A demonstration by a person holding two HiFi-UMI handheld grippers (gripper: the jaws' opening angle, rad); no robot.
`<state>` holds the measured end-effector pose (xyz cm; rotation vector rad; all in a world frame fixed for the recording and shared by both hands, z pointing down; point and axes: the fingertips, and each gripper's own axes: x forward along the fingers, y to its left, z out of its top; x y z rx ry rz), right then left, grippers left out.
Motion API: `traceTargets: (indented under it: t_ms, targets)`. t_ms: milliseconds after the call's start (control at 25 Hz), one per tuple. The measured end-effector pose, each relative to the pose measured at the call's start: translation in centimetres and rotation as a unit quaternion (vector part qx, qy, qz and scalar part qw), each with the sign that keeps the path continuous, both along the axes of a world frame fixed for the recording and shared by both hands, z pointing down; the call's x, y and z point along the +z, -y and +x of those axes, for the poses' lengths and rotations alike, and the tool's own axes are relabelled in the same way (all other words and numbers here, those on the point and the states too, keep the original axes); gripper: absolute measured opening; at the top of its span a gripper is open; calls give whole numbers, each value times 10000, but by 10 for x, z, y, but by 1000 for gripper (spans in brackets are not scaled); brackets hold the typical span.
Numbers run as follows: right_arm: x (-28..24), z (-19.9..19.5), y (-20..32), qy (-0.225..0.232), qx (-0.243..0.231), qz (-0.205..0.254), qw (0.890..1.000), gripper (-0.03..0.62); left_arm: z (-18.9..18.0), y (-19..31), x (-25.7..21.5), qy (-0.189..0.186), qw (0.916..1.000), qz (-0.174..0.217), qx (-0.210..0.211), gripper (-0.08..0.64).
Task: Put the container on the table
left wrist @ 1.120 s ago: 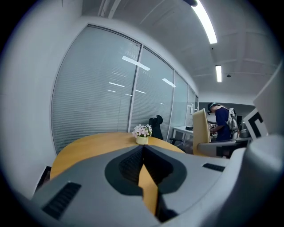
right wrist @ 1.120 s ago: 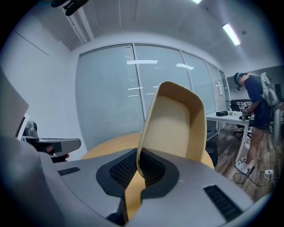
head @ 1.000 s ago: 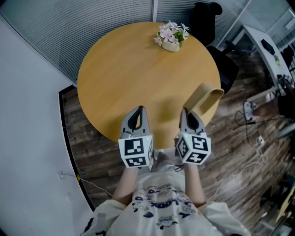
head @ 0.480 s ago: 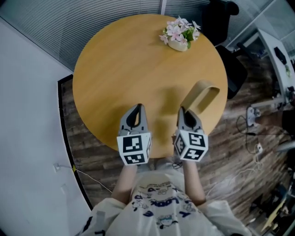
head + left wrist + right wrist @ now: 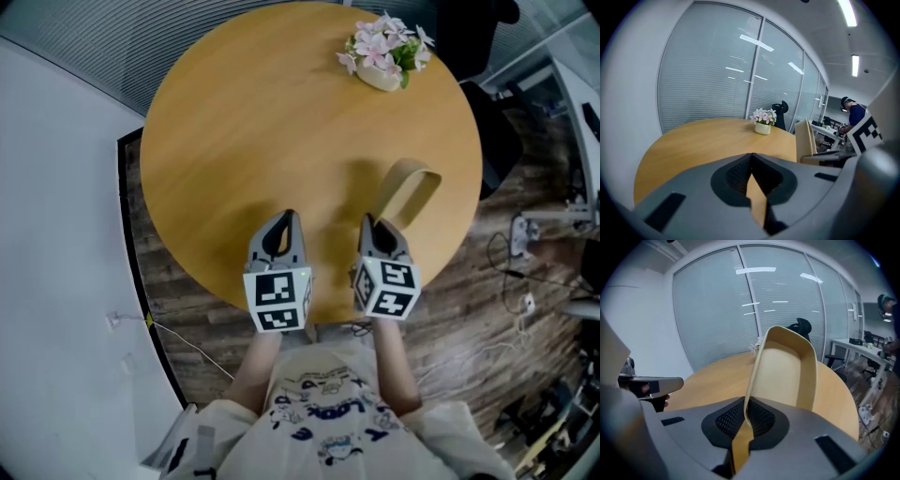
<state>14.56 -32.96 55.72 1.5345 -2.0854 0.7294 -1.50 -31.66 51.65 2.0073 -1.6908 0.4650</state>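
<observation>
While empty, left gripper (image 5: 284, 217) fingers together; right gripper (image 5: 368, 223) fingers tight on container (image 5: 410, 187) wall, seemingly above table (image 5: 234, 141).

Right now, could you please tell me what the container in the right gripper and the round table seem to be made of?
The container held by the right gripper looks like thin moulded plastic, possibly bamboo fibre: it is beige, smooth and matte, with a thin curved wall. The table looks like wood veneer or laminate, I cannot tell which: an even honey-brown top with a soft sheen.

Tan open container (image 5: 410, 190), wall pinched in right tongs (image 5: 376, 226), above round table (image 5: 234, 141)
</observation>
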Motion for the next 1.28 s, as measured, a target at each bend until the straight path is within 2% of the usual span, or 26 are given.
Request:
traceTargets:
  t_ms: [600,1160,1280]
  targets:
    - [60,-14,9,-212,-221,-768,9966,11,-8,-3,57,-30,9984,-568,-66,3]
    - [80,-25,11,-661,-637,-1078,9899,12,-18,-14,76,-80,9967,-794,-137,3]
    - [80,-24,12,-689,-642,-1072,9898,44,-21,-16,77,-81,9967,-788,-183,3]
